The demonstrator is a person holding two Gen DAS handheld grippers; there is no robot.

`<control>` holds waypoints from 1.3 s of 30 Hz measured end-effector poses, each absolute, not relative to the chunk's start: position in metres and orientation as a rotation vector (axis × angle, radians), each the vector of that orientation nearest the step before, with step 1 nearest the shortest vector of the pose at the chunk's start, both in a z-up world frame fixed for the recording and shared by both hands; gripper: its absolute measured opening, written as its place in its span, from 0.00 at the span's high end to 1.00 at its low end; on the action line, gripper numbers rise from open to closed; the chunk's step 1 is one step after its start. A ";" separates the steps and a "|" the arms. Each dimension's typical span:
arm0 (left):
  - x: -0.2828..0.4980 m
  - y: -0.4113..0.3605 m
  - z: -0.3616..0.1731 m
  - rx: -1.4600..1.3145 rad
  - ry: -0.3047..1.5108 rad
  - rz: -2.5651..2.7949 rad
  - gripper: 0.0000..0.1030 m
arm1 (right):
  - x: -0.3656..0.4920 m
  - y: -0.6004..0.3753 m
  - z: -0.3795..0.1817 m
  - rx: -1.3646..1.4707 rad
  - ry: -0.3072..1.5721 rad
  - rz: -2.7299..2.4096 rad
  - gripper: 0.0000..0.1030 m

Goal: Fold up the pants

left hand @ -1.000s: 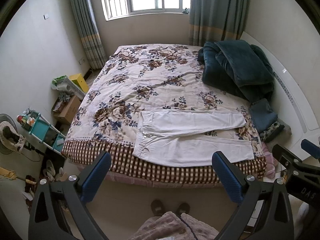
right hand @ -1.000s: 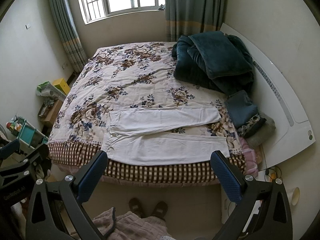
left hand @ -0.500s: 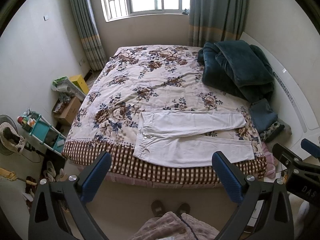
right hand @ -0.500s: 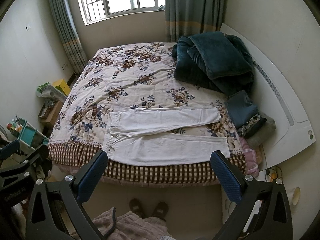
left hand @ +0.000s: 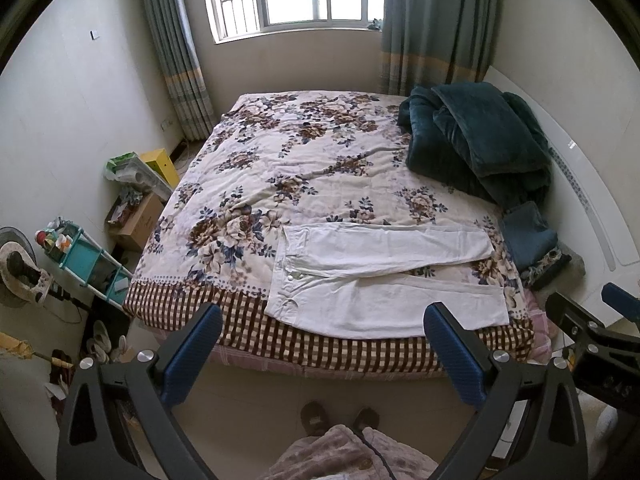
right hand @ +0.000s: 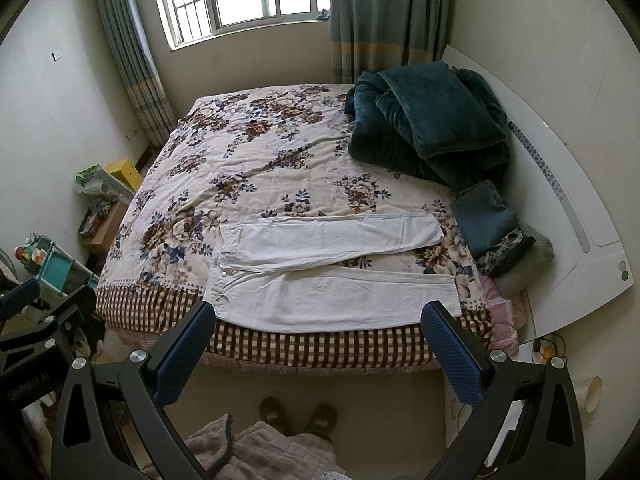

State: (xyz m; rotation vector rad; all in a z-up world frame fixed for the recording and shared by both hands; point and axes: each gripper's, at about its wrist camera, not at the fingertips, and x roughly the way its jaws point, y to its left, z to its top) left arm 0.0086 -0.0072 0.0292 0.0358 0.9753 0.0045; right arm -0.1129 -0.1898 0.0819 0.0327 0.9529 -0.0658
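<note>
**White pants laid flat at the near edge of the bed, both grippers held back**

The white pants (left hand: pixel 384 276) lie spread flat in the lower middle of the left wrist frame, on the floral quilt (left hand: pixel 304 168), close to its checkered border. The waistband is at frame left and the two legs run toward the right, parted in a narrow V, the upper leg angled a little across the lower one. In the right wrist view the pants (right hand: pixel 332 272) sit just below centre.

A heaped dark teal blanket (left hand: pixel 476 144) fills the upper right of the bed, well apart from the pants, with folded blue cloth (left hand: pixel 528 236) below it at the right edge.

The left gripper (left hand: pixel 322 328) hangs at the bottom of its frame above the floor, its blue-padded fingers (left hand: pixel 192 352) spread wide and holding nothing. The right gripper (right hand: pixel 316 326) is likewise wide apart and empty, short of the bed edge. A person's slippers (right hand: pixel 298 414) show on the floor below.
</note>
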 end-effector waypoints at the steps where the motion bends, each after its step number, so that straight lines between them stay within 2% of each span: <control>1: 0.012 -0.009 0.027 0.037 0.970 0.010 0.00 | -0.113 -0.189 0.082 0.032 0.952 -0.068 0.00; 8: 0.050 -0.031 -0.006 0.024 0.939 0.032 0.00 | -0.093 -0.205 0.069 0.040 0.926 -0.124 0.00; 15: 0.103 -0.055 -0.059 0.040 0.965 0.058 0.00 | -0.023 -0.239 0.023 0.072 0.949 -0.164 0.00; 31: 0.305 -0.087 -0.207 0.090 1.148 -0.024 0.00 | 0.204 -0.338 -0.149 0.239 1.120 -0.398 0.00; 39: 0.411 -0.104 -0.342 0.186 1.271 0.029 0.00 | 0.320 -0.373 -0.263 0.201 1.212 -0.437 0.00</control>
